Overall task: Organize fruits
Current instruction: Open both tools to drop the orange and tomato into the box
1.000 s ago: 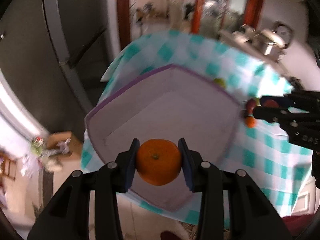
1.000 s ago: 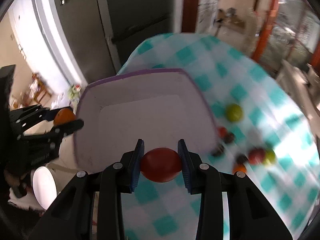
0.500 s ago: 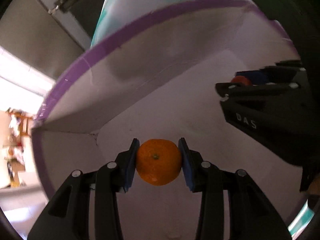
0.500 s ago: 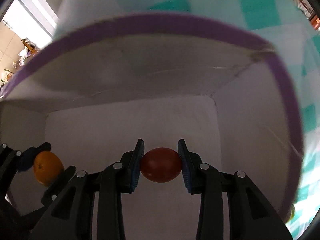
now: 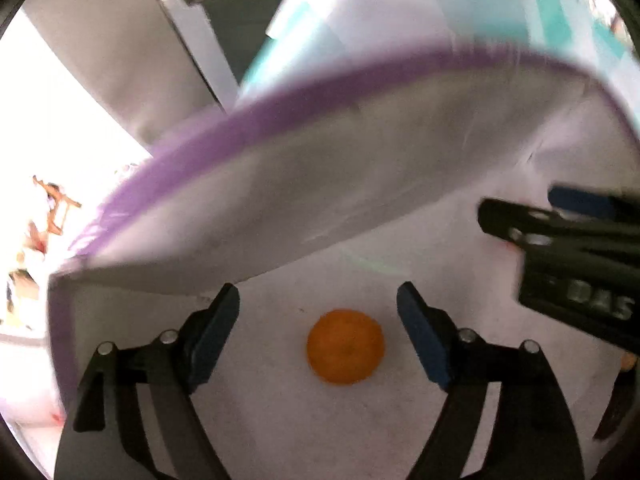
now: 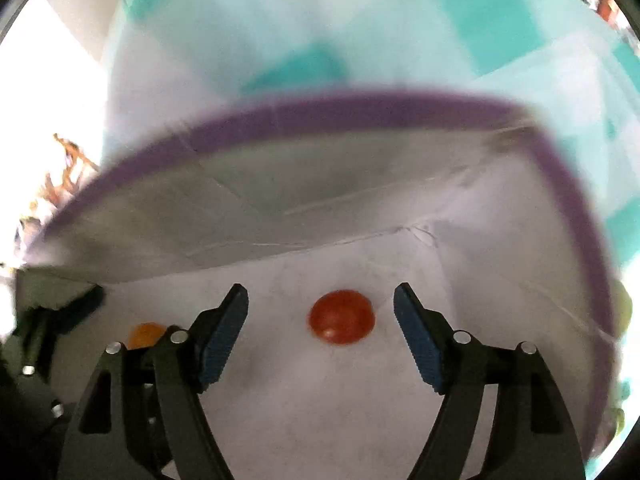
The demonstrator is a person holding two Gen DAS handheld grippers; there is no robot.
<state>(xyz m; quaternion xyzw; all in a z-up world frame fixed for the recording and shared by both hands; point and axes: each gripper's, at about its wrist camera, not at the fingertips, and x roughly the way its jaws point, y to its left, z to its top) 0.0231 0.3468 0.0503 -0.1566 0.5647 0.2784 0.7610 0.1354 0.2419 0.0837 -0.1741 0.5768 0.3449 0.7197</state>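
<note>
An orange (image 5: 345,346) lies on the floor of a white box with a purple rim (image 5: 320,92). My left gripper (image 5: 320,320) is open just above it, jaws wide on either side. A red round fruit (image 6: 342,317) lies on the box floor in the right wrist view, and my right gripper (image 6: 321,312) is open over it. The orange (image 6: 145,334) also shows at the left of the right wrist view. The right gripper (image 5: 568,240) shows at the right of the left wrist view.
The box sits on a teal and white checked tablecloth (image 6: 360,32). A yellow-green fruit (image 6: 622,312) lies outside the box's right wall. A grey cabinet or fridge (image 5: 120,40) stands behind the table.
Both grippers have opened and let go of their fruit. The orange and the red fruit now rest on the box floor. Both grippers have lifted slightly.
</note>
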